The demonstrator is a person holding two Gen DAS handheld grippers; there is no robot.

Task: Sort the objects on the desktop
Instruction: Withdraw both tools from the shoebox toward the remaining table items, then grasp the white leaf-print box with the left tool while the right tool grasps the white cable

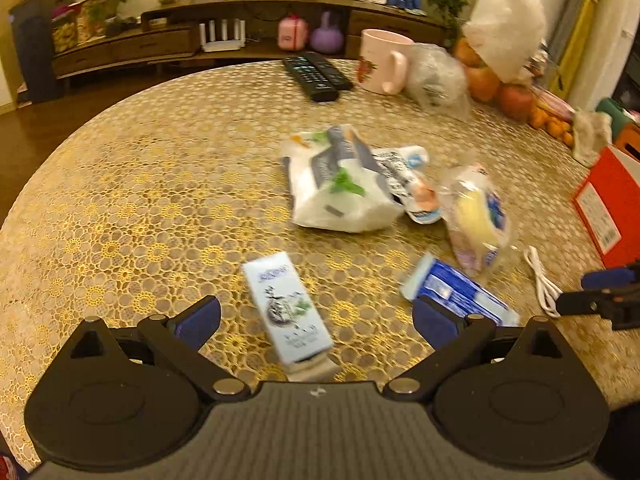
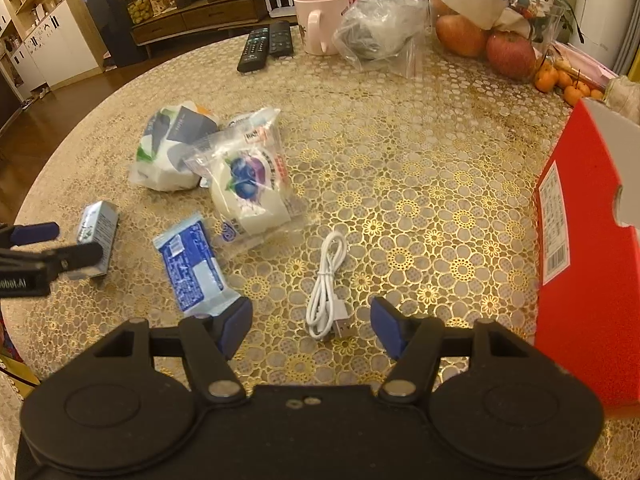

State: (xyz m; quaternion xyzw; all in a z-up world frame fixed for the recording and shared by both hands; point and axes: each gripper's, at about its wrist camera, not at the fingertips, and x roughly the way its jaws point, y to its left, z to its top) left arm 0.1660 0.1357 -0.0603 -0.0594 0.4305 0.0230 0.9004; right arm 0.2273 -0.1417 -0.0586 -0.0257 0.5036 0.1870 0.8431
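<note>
1. My left tongs (image 1: 316, 314) are released, jaws spread wide and holding nothing; a small pale blue box (image 1: 287, 306) lies on the table between the two pads, tilted toward 11 o'clock in the left wrist view.
2. My right tongs (image 2: 311, 330) are released too, gripping nothing; a coiled white cable (image 2: 327, 286) lies between the pads, its plug end just ahead of the gap.
3. In the right wrist view the left tongs (image 2: 56, 242) show at 9 o'clock, with the pale blue box (image 2: 96, 236) between their tips.
4. A blue packet (image 2: 190, 266) lies at 10 o'clock from my right tongs, just beside the left pad (image 2: 236, 326).
5. Beyond it at 11 o'clock, a clear snack bag with a blueberry print (image 2: 250, 184) leans against a white tissue pack (image 2: 168, 152).
6. A red box (image 2: 588, 248) stands at 3 o'clock, at the edge of the gold-patterned table (image 2: 420, 184).
7. Far off at 12 o'clock sit a pink mug (image 2: 320, 20), two black remotes (image 2: 264, 46) and a crumpled clear bag (image 2: 380, 32).
8. At 1 o'clock, apples (image 2: 508, 54) and small oranges (image 2: 560, 80) lie near the rim.
</note>
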